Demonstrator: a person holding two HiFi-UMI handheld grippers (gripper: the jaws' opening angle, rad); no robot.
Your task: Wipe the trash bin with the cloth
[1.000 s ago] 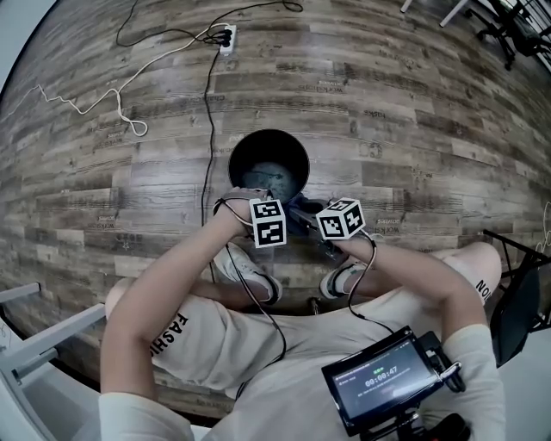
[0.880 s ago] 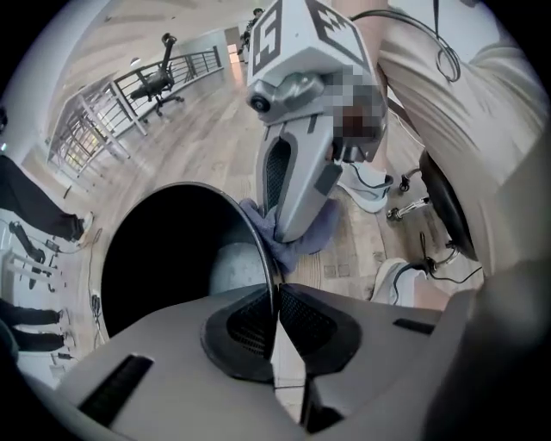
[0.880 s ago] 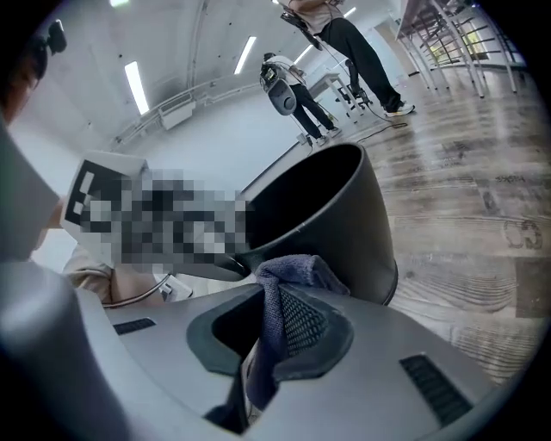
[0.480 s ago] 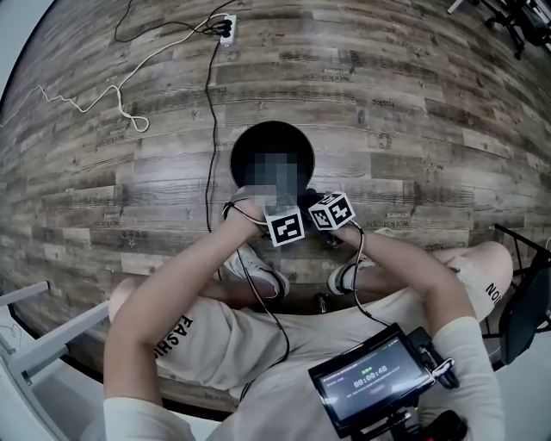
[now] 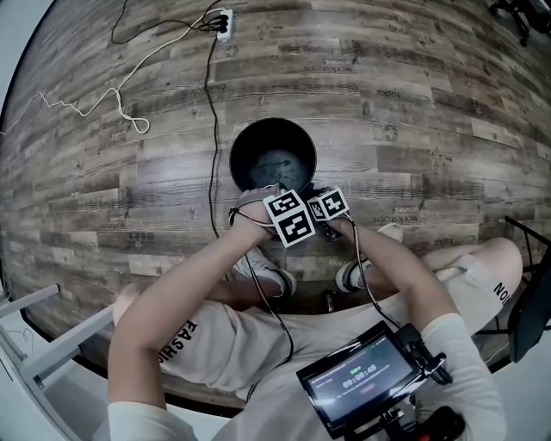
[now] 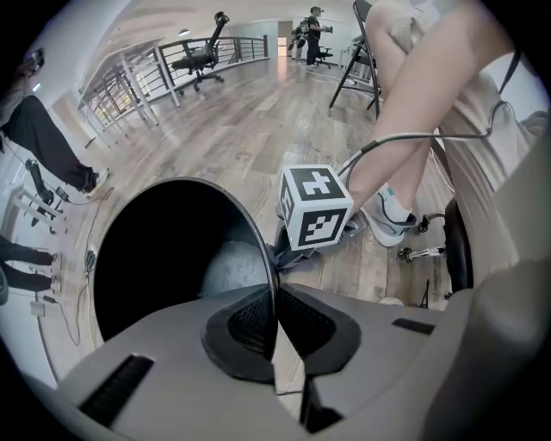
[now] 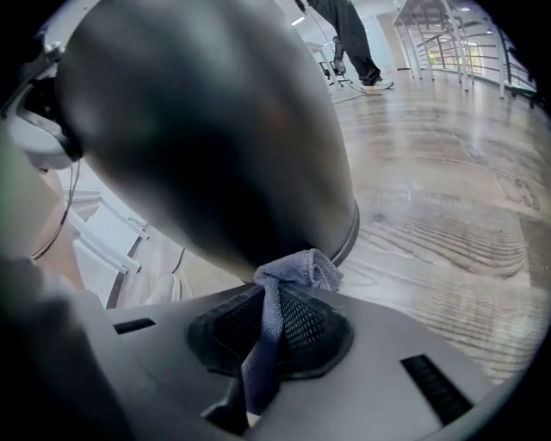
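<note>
Left gripper view: the left gripper (image 6: 274, 343) has its jaws closed tight on the rim of the bin (image 6: 164, 258), and the thin wall edge runs up between the pads. Right gripper view: the right gripper (image 7: 261, 344) pinches a blue-grey cloth (image 7: 297, 269), whose bunched top lies against the bin's dark outer wall. In the head view both grippers meet at the bin's near edge, just past the person's shoes (image 5: 269, 274). The bin stands on the wood floor (image 5: 413, 103), beside a black cable (image 5: 209, 112) that runs away to a power strip (image 5: 225, 23).
</note>
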